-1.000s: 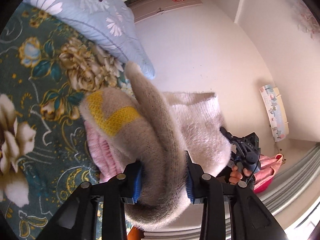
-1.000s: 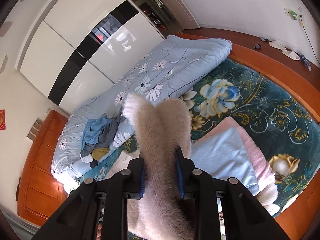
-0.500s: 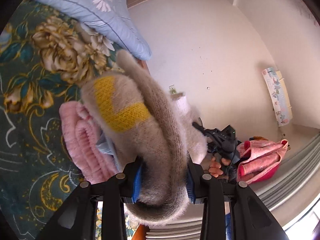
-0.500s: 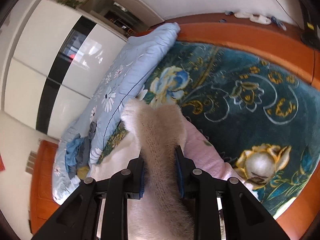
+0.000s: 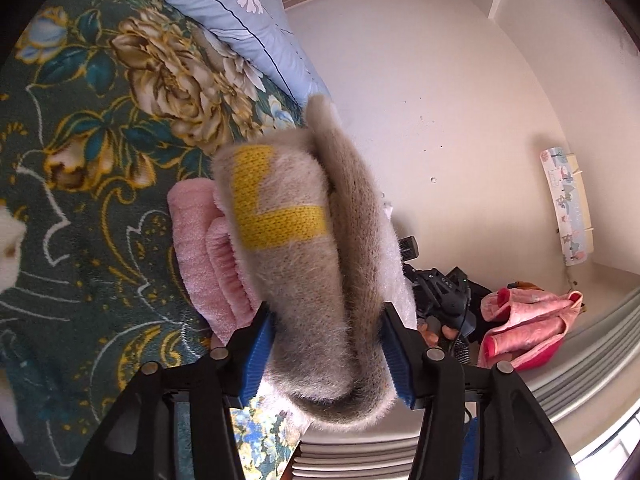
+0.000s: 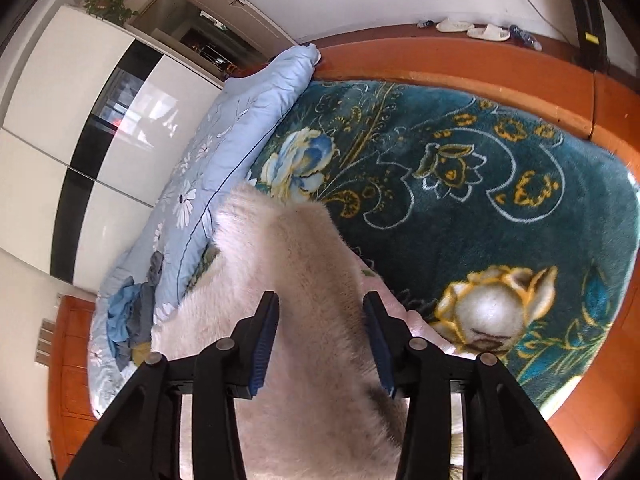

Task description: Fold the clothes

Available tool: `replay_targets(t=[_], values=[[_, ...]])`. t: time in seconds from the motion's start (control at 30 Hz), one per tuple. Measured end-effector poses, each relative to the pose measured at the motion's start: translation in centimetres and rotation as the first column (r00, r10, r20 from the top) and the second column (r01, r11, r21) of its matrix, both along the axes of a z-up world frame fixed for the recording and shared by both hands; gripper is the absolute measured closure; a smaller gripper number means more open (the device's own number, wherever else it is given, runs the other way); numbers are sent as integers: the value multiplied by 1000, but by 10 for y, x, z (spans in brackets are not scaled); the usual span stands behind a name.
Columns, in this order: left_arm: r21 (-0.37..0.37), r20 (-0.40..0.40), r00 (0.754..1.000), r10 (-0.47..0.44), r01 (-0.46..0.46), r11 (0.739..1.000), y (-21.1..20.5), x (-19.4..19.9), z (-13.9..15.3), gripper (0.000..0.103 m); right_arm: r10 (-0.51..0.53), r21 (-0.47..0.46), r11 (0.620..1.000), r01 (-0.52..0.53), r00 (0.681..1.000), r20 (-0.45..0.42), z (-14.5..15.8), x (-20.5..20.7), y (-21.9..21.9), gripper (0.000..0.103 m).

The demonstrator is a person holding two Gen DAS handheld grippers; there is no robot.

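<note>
A teal floral blanket [image 6: 500, 184] covers the bed, pale blue quilt [image 6: 224, 168] bunched along its far edge by the white wardrobe [image 6: 60, 112]. Left gripper [image 5: 326, 344] has its blue pads pressed into a thick fold of the fuzzy beige sweater [image 5: 304, 264], yellow patch showing, held up over a folded pink garment [image 5: 200, 256] on the blanket. Right gripper [image 6: 320, 344] sits with jaws spread wide, the same sweater [image 6: 304, 312] lying between them, pads beside the fur but not visibly squeezing it.
</note>
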State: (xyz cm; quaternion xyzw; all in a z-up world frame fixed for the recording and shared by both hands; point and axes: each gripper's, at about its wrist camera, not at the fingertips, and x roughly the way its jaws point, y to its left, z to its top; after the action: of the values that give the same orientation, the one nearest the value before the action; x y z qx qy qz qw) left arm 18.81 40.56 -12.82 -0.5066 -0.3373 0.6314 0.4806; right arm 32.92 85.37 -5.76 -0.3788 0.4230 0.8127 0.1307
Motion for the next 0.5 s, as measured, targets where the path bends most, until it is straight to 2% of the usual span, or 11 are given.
replay_targets(t=[0.07,0.13,0.23,0.27,0.3,0.33,0.37,0.4,0.5], values=[[-71,-47,998,32,-35,997,-10,1,8,29,-9,66,998,8,1000,19,17,7,-5,45],[-163,-110,992,63,-81,983,-21,2,17,28,-27,134,991,22,999,43,32,15,-10,41],[-244,-235,971,54,-112,963,-29,9,38,26,-16,227,974,1,998,64,51,24,-29,41],[-264,-275,960,43,-118,957,-27,14,46,22,-7,257,966,-12,997,71,57,26,-36,40],[-282,-315,949,30,-124,951,-25,18,56,18,20,280,959,-38,998,66,62,27,-48,37],[-300,-353,935,17,-130,945,-23,23,65,10,47,302,951,-63,997,62,67,27,-59,34],[-304,-390,921,0,-128,944,-20,28,76,3,70,321,943,-84,996,56,70,26,-72,24],[-309,-429,903,-18,-129,942,-13,34,85,0,93,340,935,-105,994,51,72,25,-84,18],[-340,-533,843,-76,-131,931,10,53,109,0,132,380,915,-138,990,43,70,17,-114,14]])
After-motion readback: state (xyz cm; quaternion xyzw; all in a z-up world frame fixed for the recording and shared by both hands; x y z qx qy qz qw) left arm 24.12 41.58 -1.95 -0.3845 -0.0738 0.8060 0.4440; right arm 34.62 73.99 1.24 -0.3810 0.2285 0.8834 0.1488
